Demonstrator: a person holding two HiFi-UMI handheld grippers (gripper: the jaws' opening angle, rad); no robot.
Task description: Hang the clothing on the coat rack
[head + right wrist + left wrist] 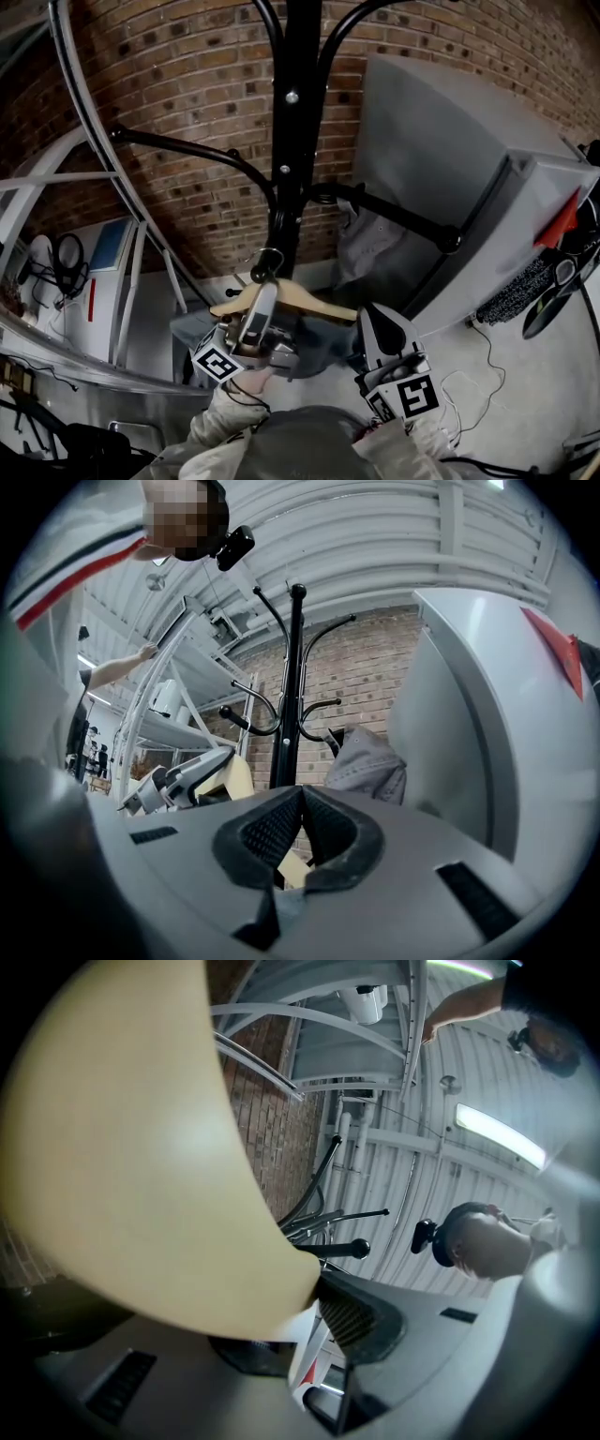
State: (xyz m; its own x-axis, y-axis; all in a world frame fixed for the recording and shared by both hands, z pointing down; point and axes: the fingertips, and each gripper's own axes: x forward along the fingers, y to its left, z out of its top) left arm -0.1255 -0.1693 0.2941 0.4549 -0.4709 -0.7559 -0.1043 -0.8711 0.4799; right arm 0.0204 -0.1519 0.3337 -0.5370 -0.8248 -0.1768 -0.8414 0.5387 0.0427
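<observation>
The hanger [291, 302] is wood, so it is hard and stiff and will not bend. It looks light. The clothes [323, 354] under it are dark and soft. They droop and could slide off if the hanger tips. I think the best place to hold is the middle of the hanger, just under its metal hook [265, 262], so both ends stay level.

The left claw [265, 302] does just that. It grips the thick middle of the hanger, and the wood fills most of the left gripper view. The arm reaches up and forward, with the claw pointing up at the rack [302, 112]. The metal hook is right beside the black pole, below one of the rack's arms. I cannot tell if it touches.

The right claw [370, 323] is lower and to the right, near the hanger's right end. Its tips are pressed together. A bit of wood and cloth shows behind them, but I cannot tell if it pinches any cloth.

A grey jacket [370, 239] is already on another arm of the rack.
</observation>
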